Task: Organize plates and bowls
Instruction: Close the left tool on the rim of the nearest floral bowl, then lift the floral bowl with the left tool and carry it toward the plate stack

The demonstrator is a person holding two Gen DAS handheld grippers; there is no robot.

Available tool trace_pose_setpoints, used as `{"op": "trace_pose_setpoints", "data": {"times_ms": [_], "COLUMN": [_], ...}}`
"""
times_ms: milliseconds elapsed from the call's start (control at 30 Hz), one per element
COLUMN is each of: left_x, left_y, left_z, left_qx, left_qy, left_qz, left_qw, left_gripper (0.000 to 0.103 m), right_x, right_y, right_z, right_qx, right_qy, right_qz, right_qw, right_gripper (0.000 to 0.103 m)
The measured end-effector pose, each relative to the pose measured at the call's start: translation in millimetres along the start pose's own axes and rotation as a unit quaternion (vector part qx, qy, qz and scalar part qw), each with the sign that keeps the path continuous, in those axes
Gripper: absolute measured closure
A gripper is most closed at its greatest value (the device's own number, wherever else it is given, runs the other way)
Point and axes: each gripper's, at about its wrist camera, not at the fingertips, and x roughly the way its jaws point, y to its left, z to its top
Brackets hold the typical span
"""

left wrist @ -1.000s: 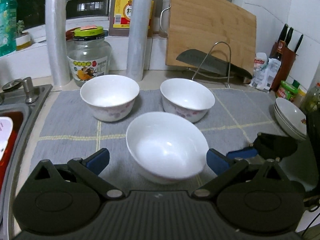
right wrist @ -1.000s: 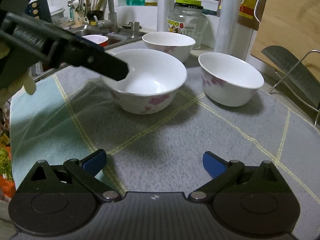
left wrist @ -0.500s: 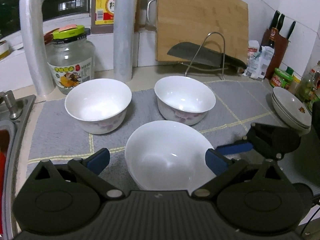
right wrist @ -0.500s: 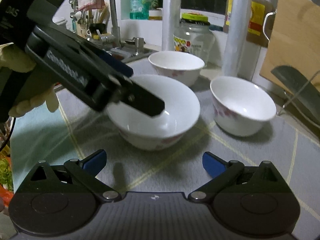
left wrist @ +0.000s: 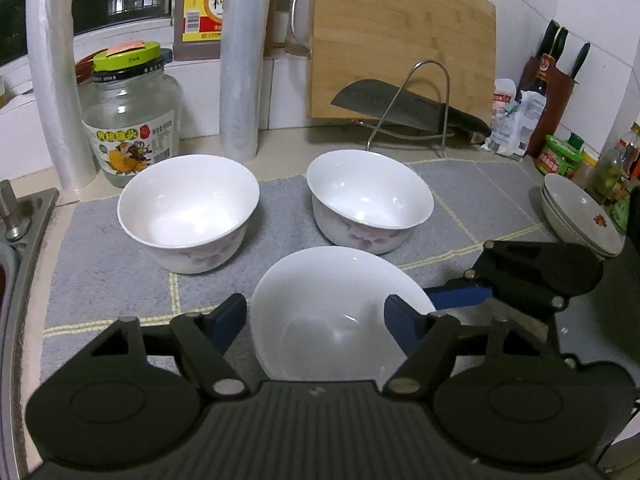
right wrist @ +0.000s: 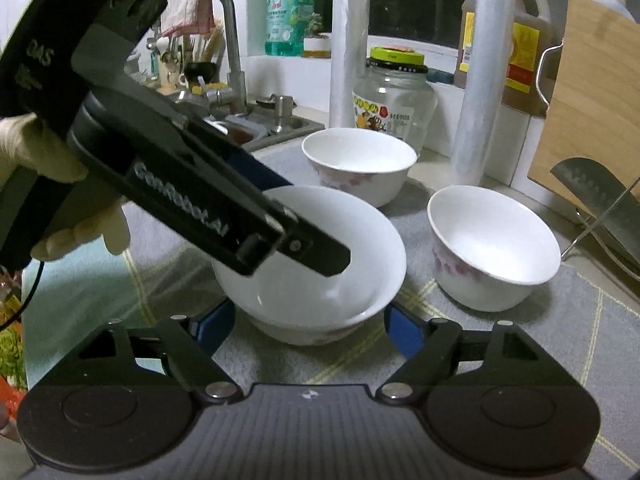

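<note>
Three white bowls with pink flowers stand on a grey mat (left wrist: 100, 272). The near bowl (left wrist: 340, 316) lies between the fingers of my open left gripper (left wrist: 316, 316); the pads stand beside its rim and contact is unclear. In the right wrist view the same bowl (right wrist: 320, 280) lies between the fingers of my open right gripper (right wrist: 308, 324), with the left gripper's finger over its rim. Behind are a left bowl (left wrist: 188, 210) and a right bowl (left wrist: 370, 200). A stack of plates (left wrist: 580, 216) sits at the right.
A sink (left wrist: 16, 232) with a faucet (right wrist: 228, 40) is to the left. At the back are a glass jar (left wrist: 132, 120), two plastic rolls (left wrist: 240, 60), a cutting board (left wrist: 400, 48) and a cleaver on a wire rack (left wrist: 404, 104). Bottles and a knife block (left wrist: 552, 80) stand at the right.
Both grippers have moved closer to the near bowl, which now lies between the fingers of each. The left gripper's finger now reaches over the bowl's rim.
</note>
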Motion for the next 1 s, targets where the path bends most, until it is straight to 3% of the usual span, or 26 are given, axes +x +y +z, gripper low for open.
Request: {"op": "trace_pose_setpoints", "data": {"times_ms": [633,1000], "left_x": [-2.1,-2.5], "left_y": [-9.1,-43.7], "left_z": [2.4,6.8], "left_qx": [0.002,0.02], "left_qy": [0.002,-0.005], "left_qz": [-0.013,-0.033], "left_qw": [0.9999,0.9992], "left_gripper": [0.032,0.031], "right_x": [-10.0,-42.5], "right_y": [2.7,-6.6], "right_z": [1.2,-12.1], "right_qx": [0.003,0.004], "right_qy": [0.006,0.013], "right_qz": [-0.004,-0.022], "right_qw": [1.0,1.0], "right_gripper": [0.02,0.02]}}
